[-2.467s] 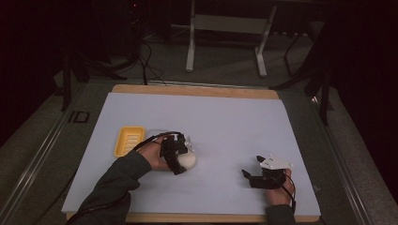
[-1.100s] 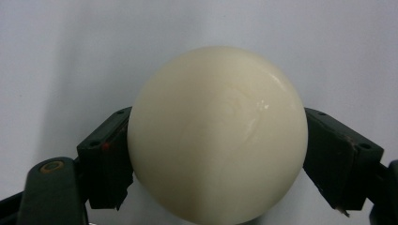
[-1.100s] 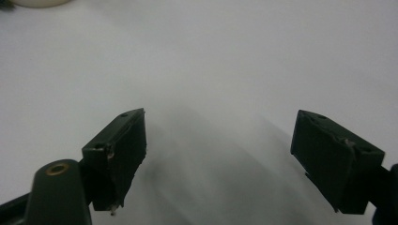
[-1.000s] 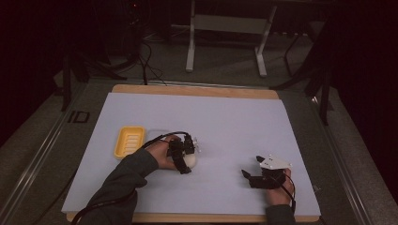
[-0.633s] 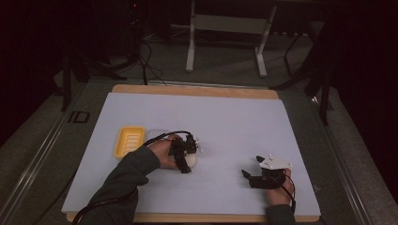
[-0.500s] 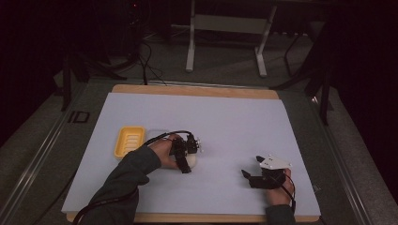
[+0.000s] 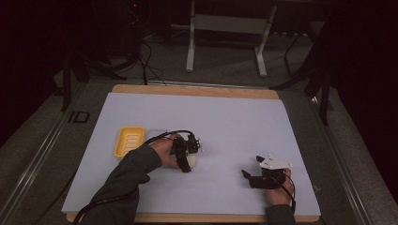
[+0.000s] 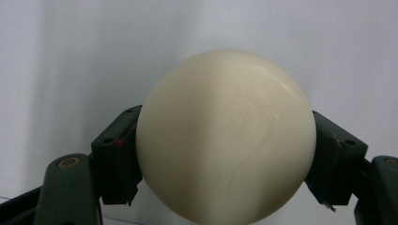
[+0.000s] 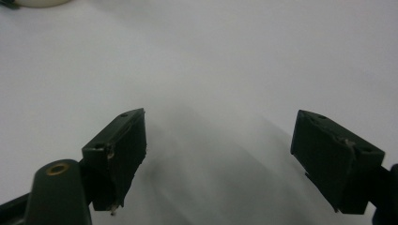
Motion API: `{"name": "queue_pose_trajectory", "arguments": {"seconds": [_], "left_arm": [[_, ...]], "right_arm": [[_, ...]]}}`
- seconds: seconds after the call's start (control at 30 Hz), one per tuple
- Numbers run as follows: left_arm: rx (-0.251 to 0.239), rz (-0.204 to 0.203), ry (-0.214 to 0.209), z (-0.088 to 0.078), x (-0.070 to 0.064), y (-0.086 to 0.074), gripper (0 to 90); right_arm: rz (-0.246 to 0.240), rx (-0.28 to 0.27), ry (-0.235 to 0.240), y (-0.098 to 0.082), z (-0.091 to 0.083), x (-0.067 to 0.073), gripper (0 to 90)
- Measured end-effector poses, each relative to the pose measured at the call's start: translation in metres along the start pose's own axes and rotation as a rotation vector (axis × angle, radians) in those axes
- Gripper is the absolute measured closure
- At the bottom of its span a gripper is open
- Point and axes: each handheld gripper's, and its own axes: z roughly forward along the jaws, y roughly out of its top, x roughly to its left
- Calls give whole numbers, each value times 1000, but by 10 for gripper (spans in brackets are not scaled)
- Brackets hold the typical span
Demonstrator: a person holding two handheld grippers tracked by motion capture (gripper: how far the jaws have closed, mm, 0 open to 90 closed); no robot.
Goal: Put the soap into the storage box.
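The left hand-held gripper has just been closing its jaws, and its two black pads now press on the flanks of the smooth, cream-white, rounded bar of soap, one at 9 o'clock and one at 3 o'clock of it. In the high view that soap lies on the pale lilac sheet of the surface, just beside the left hand, with the yellow plastic soap dish near, at about 10 o'clock from it.

The step in hand looks like securing the grip before a lift. The soap is slick and curved, so I judge it best to keep the pads across its widest part, squeeze evenly, and raise it straight up without tilting.

The right hand-held gripper rests released, jaws wide apart with nothing between them, well apart at 4 o'clock.
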Motion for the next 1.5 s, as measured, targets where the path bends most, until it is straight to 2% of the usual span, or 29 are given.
{"name": "queue_pose_trajectory", "arguments": {"seconds": [0.43, 0.77, 1.17, 1.5], "left_arm": [[33, 37, 26, -2, -1, -1, 250], [34, 39, 20, -6, 0, -4, 251], [20, 18, 14, -10, 1, -7, 250], [26, 18, 14, -12, 1, -8, 251]], "right_arm": [[0, 0, 0, 0, 0, 0, 183], [0, 0, 0, 0, 0, 0, 183], [1, -1, -1, 0, 0, 0, 184], [1, -2, -1, 0, 0, 0, 184]]}}
